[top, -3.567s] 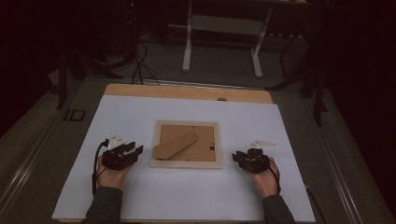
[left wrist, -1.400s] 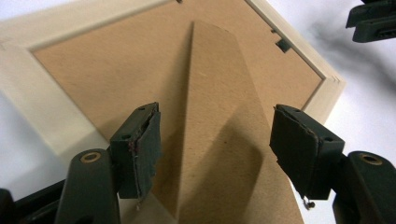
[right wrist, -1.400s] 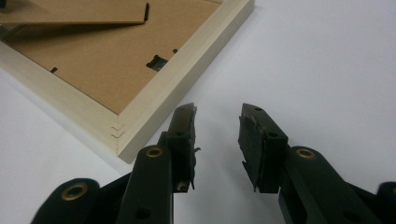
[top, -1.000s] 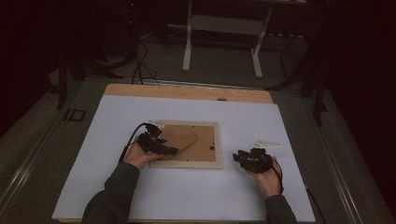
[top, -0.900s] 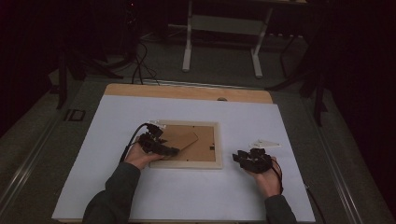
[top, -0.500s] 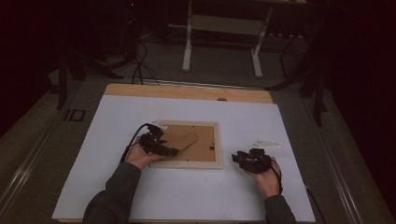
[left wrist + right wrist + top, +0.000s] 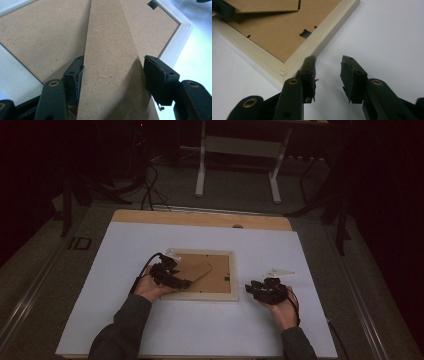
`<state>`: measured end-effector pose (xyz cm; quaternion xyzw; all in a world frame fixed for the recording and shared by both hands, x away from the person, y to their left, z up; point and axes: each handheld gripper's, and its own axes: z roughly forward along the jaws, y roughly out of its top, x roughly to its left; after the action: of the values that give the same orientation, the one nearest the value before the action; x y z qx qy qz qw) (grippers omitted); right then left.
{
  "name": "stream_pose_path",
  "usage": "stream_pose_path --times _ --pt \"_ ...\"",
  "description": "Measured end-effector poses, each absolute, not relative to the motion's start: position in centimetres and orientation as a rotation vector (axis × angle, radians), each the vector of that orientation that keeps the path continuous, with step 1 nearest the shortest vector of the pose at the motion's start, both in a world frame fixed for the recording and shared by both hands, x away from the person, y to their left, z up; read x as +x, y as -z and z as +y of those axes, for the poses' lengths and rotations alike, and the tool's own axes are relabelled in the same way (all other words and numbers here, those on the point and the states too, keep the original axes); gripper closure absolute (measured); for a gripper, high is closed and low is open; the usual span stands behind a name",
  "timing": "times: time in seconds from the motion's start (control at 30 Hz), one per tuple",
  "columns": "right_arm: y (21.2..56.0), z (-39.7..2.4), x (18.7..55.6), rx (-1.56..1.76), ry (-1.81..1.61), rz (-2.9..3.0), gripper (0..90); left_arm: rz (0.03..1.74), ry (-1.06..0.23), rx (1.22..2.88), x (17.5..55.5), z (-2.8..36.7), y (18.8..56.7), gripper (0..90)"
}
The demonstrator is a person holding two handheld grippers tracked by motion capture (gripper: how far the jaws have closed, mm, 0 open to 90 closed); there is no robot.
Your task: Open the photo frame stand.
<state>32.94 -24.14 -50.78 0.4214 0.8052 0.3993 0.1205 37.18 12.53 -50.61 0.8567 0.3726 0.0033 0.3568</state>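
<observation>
Your left gripper straddles the picture frame's cardboard stand, jaws spread, its length running straight ahead between them. Your right gripper waits open, frame corner just beside its left finger.

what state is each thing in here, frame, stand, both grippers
picture frame: face down on the table, backing board up
easel stand: lies between the left jaws, one pad touching its edge, the other apart
left gripper: jaws open
right gripper: jaws open, empty, beside the frame's corner

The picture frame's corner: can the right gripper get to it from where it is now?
Probably yes. The right gripper sits open on the white table right beside the picture frame, with nothing between its jaws and that corner.
</observation>
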Motion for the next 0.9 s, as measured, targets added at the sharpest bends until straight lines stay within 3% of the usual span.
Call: stream_pose_path --times 0.9 --pt "49.0 -23.0 36.4 1.222 -1.101 2.39 62.1 0.911 -0.15 2.252 36.0 11.8 49.6 39.0"
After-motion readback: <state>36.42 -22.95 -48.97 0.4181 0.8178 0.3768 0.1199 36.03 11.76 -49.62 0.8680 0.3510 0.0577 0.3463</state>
